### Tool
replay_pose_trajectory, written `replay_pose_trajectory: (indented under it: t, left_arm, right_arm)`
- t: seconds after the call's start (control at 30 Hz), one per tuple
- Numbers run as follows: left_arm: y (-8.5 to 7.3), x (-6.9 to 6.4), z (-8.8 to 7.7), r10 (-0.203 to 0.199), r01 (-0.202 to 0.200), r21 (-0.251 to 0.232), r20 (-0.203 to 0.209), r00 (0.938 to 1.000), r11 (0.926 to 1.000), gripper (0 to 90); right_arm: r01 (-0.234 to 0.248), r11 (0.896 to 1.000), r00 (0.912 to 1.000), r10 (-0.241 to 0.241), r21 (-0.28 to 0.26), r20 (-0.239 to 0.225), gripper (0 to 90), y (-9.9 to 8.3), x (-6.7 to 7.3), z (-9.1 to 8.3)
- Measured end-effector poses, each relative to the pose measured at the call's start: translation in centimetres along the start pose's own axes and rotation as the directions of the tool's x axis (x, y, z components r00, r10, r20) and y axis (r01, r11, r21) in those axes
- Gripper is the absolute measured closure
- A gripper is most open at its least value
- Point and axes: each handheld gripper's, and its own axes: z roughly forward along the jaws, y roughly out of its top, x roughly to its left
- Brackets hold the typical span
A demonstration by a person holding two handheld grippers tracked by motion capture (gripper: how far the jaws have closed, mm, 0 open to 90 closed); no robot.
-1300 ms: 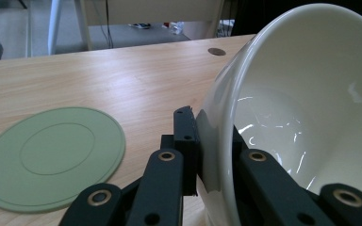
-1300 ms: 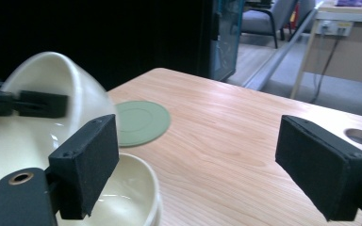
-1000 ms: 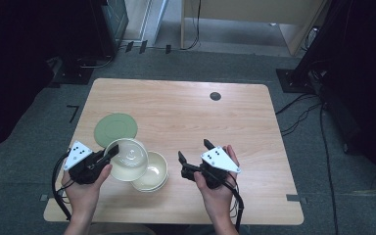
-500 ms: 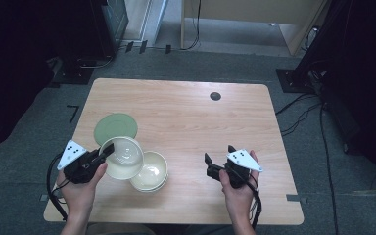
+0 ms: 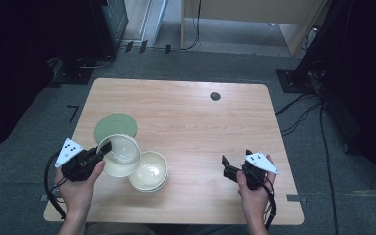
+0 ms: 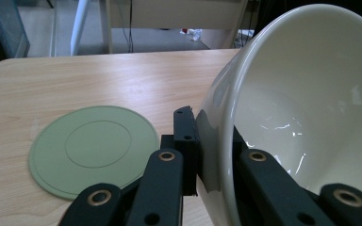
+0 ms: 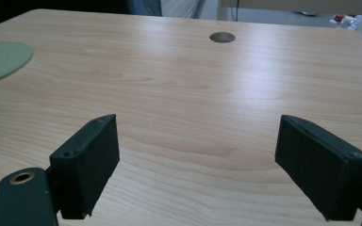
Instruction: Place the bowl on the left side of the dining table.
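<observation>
Left gripper (image 5: 104, 149) is pinching the tilted bowl (image 5: 121, 155) by its rim; it risks slipping onto the second bowl (image 5: 149, 171). Right gripper (image 5: 231, 166) is hanging open, empty.

Your left gripper (image 5: 99, 151) is a black body topped by a grey three-cornered plate with small dark dots near its corners; at its 7 o'clock side a black cable loops out past your wrist. Your right gripper (image 5: 232, 165) is built the same, its plate at the 2 o'clock side of the body, and its black cable runs down along your forearm toward 6 o'clock. Your forearms are bare, with no sleeves in view. In the left gripper view the black linkage arms carry brass-coloured ringed pivots and small dark screw holes. In the right gripper view the jaws end in thick, matte black rectangular pads, with one brass-ringed pivot at 8 o'clock.
</observation>
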Motion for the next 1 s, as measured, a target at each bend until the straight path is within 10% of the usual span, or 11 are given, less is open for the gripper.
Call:
replay_pose_trajectory:
  t: [1.0]
  left_arm:
    - [0.5, 4.5, 0.0, -0.109, 0.107, -0.025, -0.086, 0.9903, 0.9940, 84.1]
  right_arm:
    - [-0.034, 0.995, 0.9906, 0.020, 0.098, 0.135, 14.1, -3.8, -7.6, -1.4]
